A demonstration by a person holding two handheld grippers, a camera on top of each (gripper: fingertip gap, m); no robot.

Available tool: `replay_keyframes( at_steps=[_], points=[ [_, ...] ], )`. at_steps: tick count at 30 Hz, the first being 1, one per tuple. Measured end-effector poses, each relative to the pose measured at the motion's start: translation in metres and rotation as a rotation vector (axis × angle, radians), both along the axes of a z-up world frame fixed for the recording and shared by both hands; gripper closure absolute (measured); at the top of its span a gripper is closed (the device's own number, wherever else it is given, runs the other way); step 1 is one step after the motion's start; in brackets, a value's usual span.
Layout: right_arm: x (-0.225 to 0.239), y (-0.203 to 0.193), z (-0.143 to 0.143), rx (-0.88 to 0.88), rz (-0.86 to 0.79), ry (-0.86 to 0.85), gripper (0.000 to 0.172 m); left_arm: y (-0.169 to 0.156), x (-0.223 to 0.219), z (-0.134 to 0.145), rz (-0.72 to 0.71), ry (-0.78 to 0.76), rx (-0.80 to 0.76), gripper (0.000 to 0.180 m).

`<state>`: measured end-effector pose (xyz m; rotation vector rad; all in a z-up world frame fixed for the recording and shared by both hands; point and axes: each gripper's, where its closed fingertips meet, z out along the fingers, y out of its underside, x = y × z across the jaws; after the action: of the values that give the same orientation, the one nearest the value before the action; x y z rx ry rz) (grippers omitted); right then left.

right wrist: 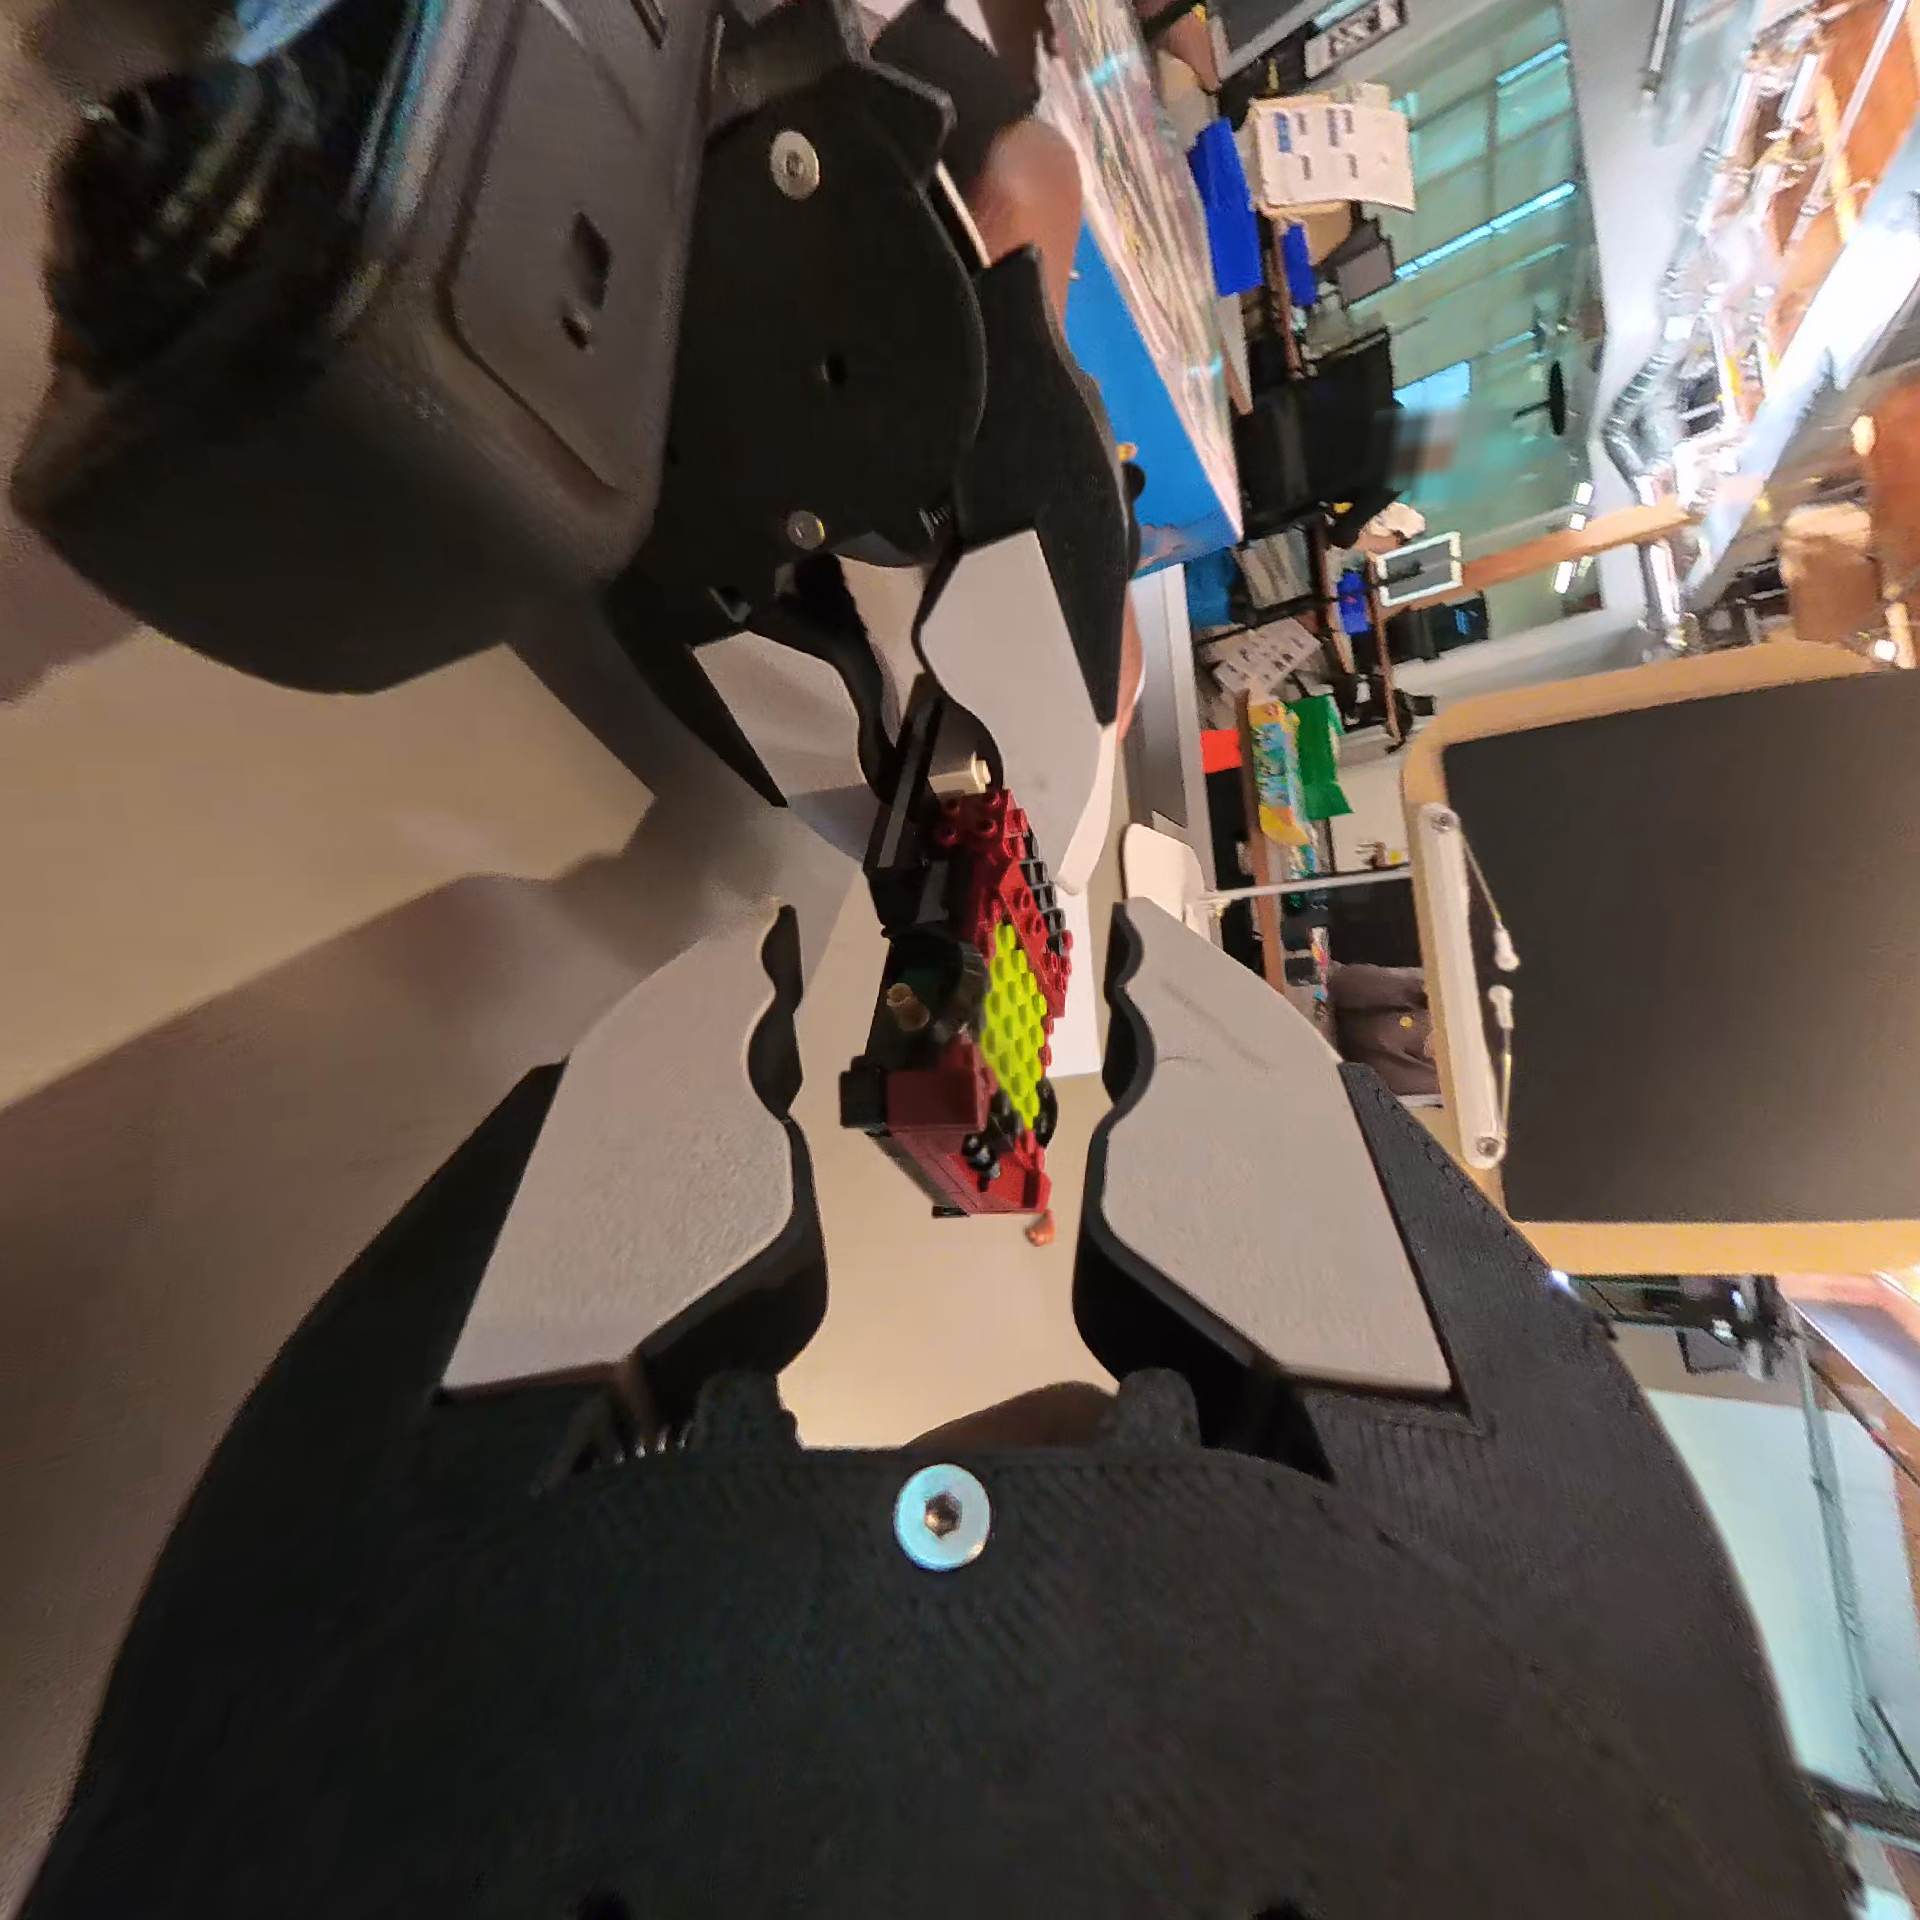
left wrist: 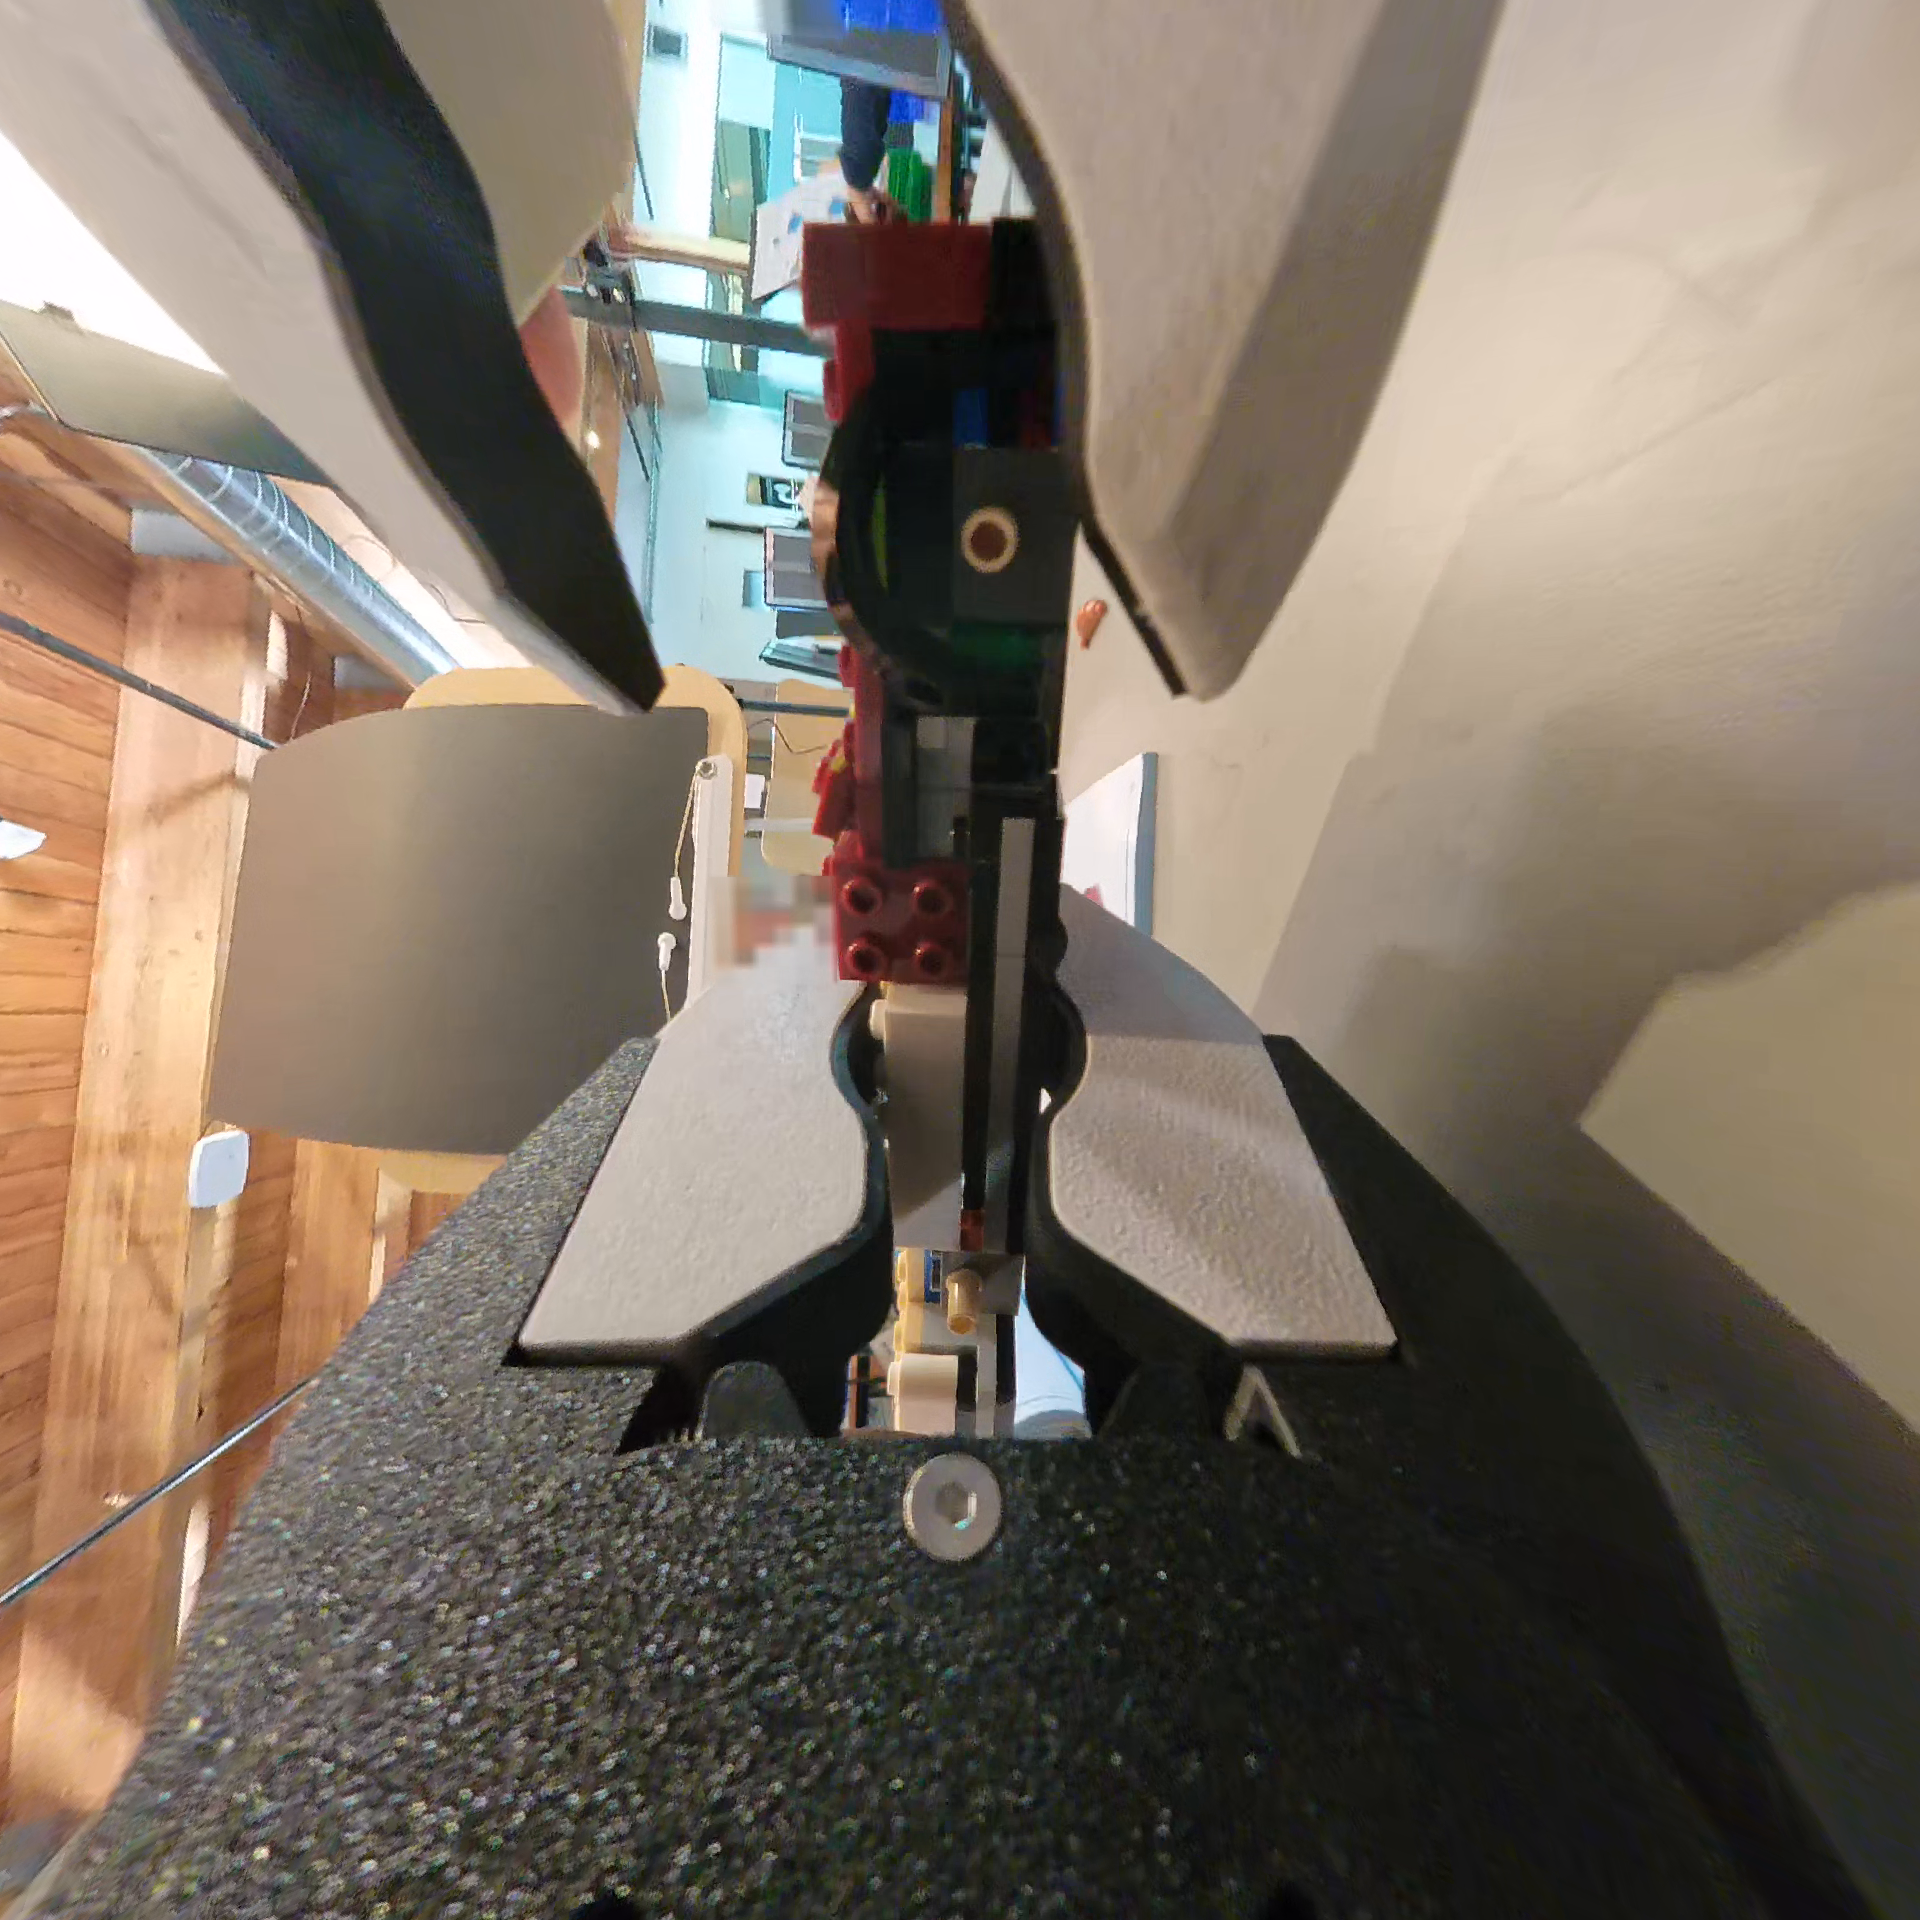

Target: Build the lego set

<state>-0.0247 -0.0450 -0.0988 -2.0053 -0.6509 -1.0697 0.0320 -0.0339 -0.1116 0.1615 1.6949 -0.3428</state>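
My left gripper is shut on the near end of a brick model of dark red and black pieces with a black wheel. The right wrist view shows the same grasp, the left gripper clamping the model's grey and black end. That view also shows a lime-yellow plate on the model. My right gripper is open, its fingers on either side of the model's free end with a gap on both sides. In the left wrist view the right gripper straddles the model from the far side.
A beige surface lies behind the model. A small orange-red piece sits on it close to the model's end. A black panel with a light wood rim stands to the right. Blue bins and tables are farther off. The tips of one gripper are about 6 cm away from the tips of the other.
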Motion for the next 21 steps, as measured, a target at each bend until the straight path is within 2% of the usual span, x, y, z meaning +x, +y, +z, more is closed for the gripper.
replay_keyframes(
  at_steps=[7, 17, 21],
  points=[
    [0.01, -0.001, -0.012, -0.053, -0.035, -0.102, 0.118, -0.006, -0.005, 0.001, -0.013, -0.014, 0.04, 0.155],
    [0.008, -0.003, -0.013, -0.075, -0.028, -0.139, 0.135, -0.006, -0.006, 0.002, -0.012, -0.015, 0.045, 0.155],
    [0.009, -0.003, -0.013, -0.075, -0.031, -0.151, 0.136, -0.006, -0.006, 0.001, -0.012, -0.013, 0.049, 0.155]
  ],
)
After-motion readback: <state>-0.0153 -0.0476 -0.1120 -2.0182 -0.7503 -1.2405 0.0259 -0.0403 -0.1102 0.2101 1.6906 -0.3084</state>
